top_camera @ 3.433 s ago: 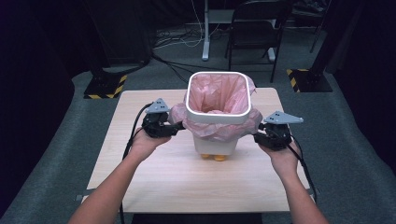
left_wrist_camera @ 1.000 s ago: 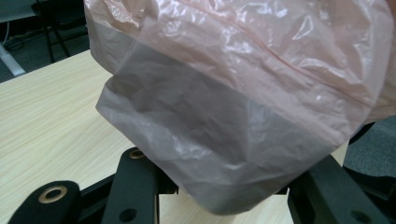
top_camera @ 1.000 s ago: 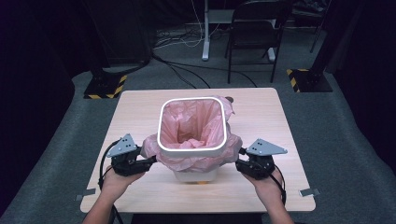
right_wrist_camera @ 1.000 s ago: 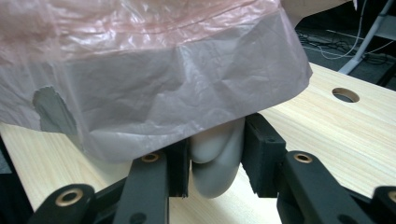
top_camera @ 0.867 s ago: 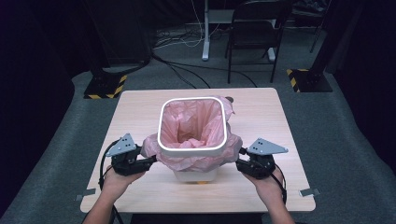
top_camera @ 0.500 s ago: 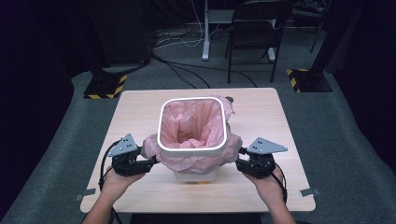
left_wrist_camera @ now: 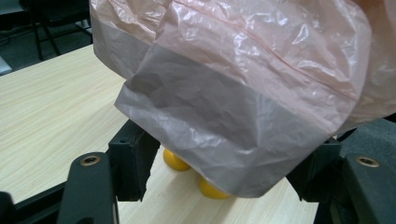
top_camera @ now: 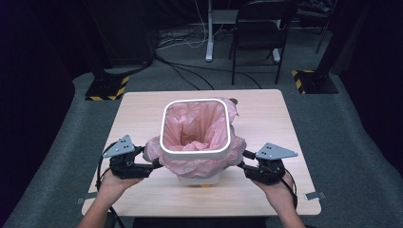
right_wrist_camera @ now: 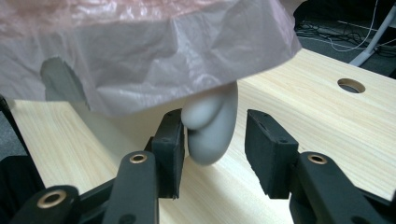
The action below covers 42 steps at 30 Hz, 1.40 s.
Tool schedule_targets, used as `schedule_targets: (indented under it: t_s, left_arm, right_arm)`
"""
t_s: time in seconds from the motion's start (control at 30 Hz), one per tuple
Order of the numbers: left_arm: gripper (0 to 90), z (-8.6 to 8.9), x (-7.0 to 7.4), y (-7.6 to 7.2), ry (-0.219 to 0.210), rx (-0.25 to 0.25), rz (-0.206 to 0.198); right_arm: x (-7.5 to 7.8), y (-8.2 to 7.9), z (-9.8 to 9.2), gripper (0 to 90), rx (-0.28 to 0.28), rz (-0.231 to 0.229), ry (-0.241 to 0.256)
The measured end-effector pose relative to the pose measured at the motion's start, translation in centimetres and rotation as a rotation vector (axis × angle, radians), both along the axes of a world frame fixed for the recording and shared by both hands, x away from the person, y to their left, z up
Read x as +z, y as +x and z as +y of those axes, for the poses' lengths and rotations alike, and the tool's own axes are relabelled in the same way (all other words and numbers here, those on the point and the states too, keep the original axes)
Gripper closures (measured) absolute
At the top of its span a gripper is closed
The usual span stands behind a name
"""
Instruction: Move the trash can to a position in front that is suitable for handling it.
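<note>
A white square bin (top_camera: pixel 195 151) lined with a pink plastic bag (top_camera: pixel 197 123) stands near the front of the wooden table (top_camera: pixel 266 114). The bag's edge folds over the rim and hangs down the sides. My left gripper (top_camera: pixel 154 165) sits at the bin's left side, open, and the bag's overhang (left_wrist_camera: pixel 233 93) droops between its jaws above the bin's yellow feet (left_wrist_camera: pixel 175 161). At the right side my right gripper (top_camera: pixel 240 164) is open around a rounded grey-white lug (right_wrist_camera: pixel 219 112) on the bin, which touches one jaw. A hand holds each gripper.
A small round hole (right_wrist_camera: pixel 350 85) is cut in the table top behind the bin. Beyond the table stand a black chair (top_camera: pixel 259 28), a white desk leg (top_camera: pixel 209 28) and two yellow-and-black striped bases (top_camera: pixel 107 88), with cables across the grey floor.
Since 3.4 s ago the bin has come from mid-table toward the front edge, with both grippers at its sides. Over the last second nothing visibly moved.
</note>
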State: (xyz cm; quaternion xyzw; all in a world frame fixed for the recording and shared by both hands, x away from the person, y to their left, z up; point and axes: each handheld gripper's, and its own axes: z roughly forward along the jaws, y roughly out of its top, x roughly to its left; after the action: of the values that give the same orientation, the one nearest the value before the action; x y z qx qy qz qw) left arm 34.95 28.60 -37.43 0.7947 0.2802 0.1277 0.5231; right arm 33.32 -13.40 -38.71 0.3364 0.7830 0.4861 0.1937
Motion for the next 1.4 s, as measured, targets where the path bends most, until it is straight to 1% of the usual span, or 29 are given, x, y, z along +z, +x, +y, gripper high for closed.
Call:
schedule_targets:
  t_s: [0.1,0.23,0.37,0.47,0.53,0.63,0.73,0.8,0.83,0.97,1.03,1.1,1.27,1.3,1.37,1.4]
  left_arm:
    - [32.1,-0.1,0.1,0.0,-0.004,-0.005,0.0]
    - [31.5,0.0,0.5,-0.2,-0.023,-0.008,-0.011]
    - [31.1,0.5,0.8,-0.4,-0.047,0.002,-0.021]
    - [31.1,1.1,1.2,-0.6,-0.066,0.017,-0.016]
    - [33.1,1.4,1.6,-0.7,-0.063,0.03,-0.013]
    - [36.5,1.7,2.4,-1.0,-0.058,0.052,-0.025]
    - [36.7,2.0,3.2,-1.0,-0.057,0.069,-0.035]
    - [36.7,2.2,3.8,-1.0,-0.047,0.075,-0.043]
    - [36.7,2.3,4.1,-1.0,-0.049,0.076,-0.048]
    - [36.7,2.3,5.5,-0.7,-0.023,0.062,-0.054]
    - [36.6,2.2,6.3,-0.6,-0.01,0.052,-0.055]
    - [36.4,2.2,6.9,-0.5,-0.005,0.042,-0.053]
    - [34.9,2.0,8.0,-0.3,0.012,0.027,-0.042]
    - [34.3,2.1,8.1,-0.4,0.01,0.023,-0.042]
    - [34.2,2.3,8.2,-0.8,-0.01,0.012,-0.035]
    - [34.1,2.5,8.2,-1.0,-0.01,0.015,-0.03]
  right_arm:
    - [0.0,-0.3,-0.2,53.9,-0.003,0.003,0.004]
    - [0.4,-0.8,-0.5,50.7,-0.008,-0.014,-0.003]
    - [1.0,-1.3,-1.4,48.3,-0.013,-0.018,0.013]
    - [1.6,-1.7,-1.8,47.8,0.002,-0.025,0.032]
    - [2.0,-2.0,-2.0,47.8,0.007,-0.037,0.029]
    - [2.4,-2.1,-2.2,47.8,0.009,-0.041,0.025]
    - [2.8,-2.1,-2.2,47.8,0.018,-0.044,0.021]
    - [3.2,-2.1,-2.2,47.6,0.024,-0.05,0.008]
    - [3.4,-2.1,-2.1,47.5,0.028,-0.055,0.0]
    - [4.5,-2.1,-2.0,46.3,0.046,-0.07,-0.023]
    - [5.1,-2.1,-1.9,46.1,0.052,-0.08,-0.043]
    - [5.7,-2.1,-1.9,46.0,0.06,-0.09,-0.054]
    - [7.0,-2.0,-1.9,45.8,0.088,-0.094,-0.031]
    - [7.2,-2.0,-1.9,45.7,0.093,-0.093,-0.027]
    - [7.6,-2.1,-1.9,45.7,0.1,-0.093,-0.019]
    - [7.7,-2.2,-1.9,45.7,0.102,-0.093,-0.015]
